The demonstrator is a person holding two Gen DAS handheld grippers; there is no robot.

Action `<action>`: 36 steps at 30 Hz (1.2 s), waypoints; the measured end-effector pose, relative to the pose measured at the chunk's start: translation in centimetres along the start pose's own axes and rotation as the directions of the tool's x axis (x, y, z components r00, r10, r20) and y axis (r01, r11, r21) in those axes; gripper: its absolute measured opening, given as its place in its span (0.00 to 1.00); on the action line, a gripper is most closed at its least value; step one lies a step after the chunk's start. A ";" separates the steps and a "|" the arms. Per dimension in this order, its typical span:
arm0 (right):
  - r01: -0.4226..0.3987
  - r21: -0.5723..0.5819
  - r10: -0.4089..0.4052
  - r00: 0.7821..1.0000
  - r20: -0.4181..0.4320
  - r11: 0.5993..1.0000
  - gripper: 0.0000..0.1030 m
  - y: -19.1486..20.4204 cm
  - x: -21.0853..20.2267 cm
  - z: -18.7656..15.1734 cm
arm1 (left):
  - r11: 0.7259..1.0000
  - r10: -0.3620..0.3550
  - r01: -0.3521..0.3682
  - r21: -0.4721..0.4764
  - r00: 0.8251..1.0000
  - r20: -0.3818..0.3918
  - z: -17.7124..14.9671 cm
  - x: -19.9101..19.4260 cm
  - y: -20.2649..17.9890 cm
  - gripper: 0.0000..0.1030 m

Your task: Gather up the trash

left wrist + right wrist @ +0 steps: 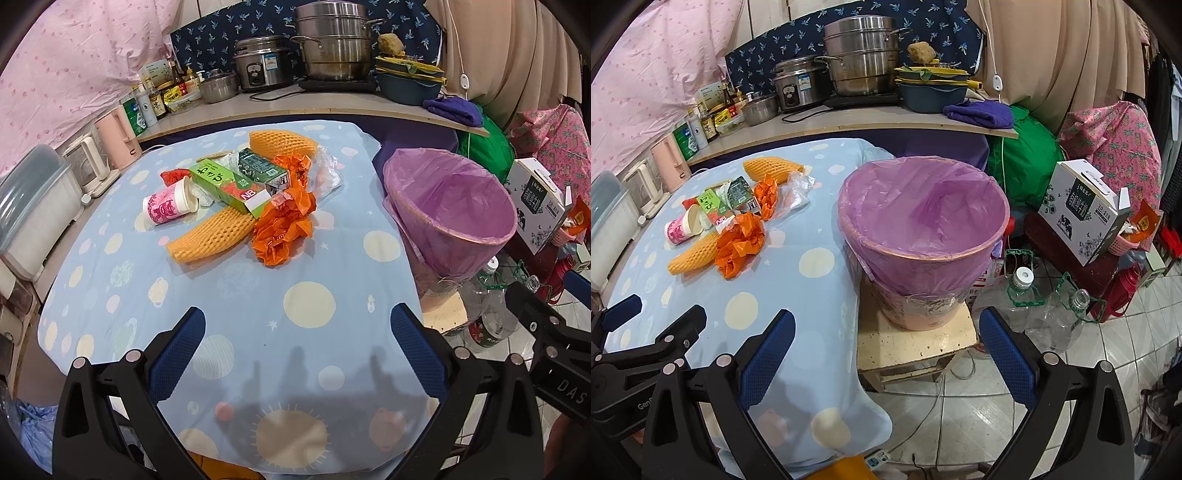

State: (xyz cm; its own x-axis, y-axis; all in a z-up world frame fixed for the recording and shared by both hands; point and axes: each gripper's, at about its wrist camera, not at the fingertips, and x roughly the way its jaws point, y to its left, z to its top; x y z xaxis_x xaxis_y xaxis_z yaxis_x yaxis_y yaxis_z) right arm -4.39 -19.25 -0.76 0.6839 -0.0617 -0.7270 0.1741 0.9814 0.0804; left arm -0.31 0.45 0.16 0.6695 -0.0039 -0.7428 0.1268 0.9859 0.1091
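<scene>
Left wrist view: left hand-held gripper (297, 323) at lower centre, blue pads spread wide, nothing between them, hovering over the near part of the surface (310, 266) with its pale blue dotted cloth. Trash heaped in the upper middle of the frame – pink paper cup (170, 205) lying on its side at the left of the heap, green carton (228, 186) resting across the middle, dark green carton (261, 169) just behind it, crumpled orange plastic bag (286, 225) at the right front, one orange foam net (210, 236) at the lower left of the heap touching the bag, a second orange foam net (282, 144) at the back, clear plastic wrap (328, 173) at the far right. Bin (448, 206) with a purple liner at centre right, off the edge of the surface, mouth open and facing up.

Right wrist view: right hand-held gripper (886, 321) at lower centre – pads likewise wide apart and bare, straddling the edge of the surface and the small stool (916, 343) that carries the bin (923, 221). Same heap at upper left of the frame, well apart from the bin. Part of the left hand-held gripper at the lower left edge.

Along the top of both views: steel stacked pots (332, 44), a rice cooker (262, 64), bottles (151, 103). White printed box (1082, 210) at right, clear plastic jugs (1023, 295) on the tiled floor beside the stool
</scene>
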 end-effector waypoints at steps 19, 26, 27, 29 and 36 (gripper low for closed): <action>-0.004 -0.003 0.004 1.000 0.003 1.000 0.93 -0.1 -0.3 0.0 | 1.000 0.015 -0.015 0.008 1.000 -0.001 0.0 -0.1 0.1 0.93; -0.003 -0.002 0.003 1.000 0.004 1.000 0.93 -0.4 -0.3 -0.1 | 1.000 0.018 -0.018 0.006 1.000 -0.001 0.1 -0.1 0.2 0.93; -0.003 -0.001 0.003 1.000 0.005 1.000 0.93 -0.2 -0.2 -0.2 | 1.000 0.017 -0.017 0.007 1.000 -0.002 0.1 -0.1 0.3 0.93; -0.004 -0.001 0.004 1.000 0.005 1.000 0.93 -0.2 -0.2 -0.1 | 1.000 0.013 -0.013 0.010 1.000 -0.002 0.1 -0.1 0.5 0.93; -0.003 -0.001 0.003 1.000 0.006 1.000 0.93 0.0 -0.3 0.1 | 1.000 0.020 -0.020 0.017 1.000 0.000 0.2 -0.2 -0.1 0.93</action>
State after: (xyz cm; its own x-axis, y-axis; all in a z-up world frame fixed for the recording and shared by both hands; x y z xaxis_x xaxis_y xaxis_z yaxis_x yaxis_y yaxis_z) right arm -4.53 -19.26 -0.53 0.6885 -0.0596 -0.7228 0.1710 0.9818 0.0820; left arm -0.34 0.29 0.39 0.6720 0.0162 -0.7404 0.1258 0.9827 0.1357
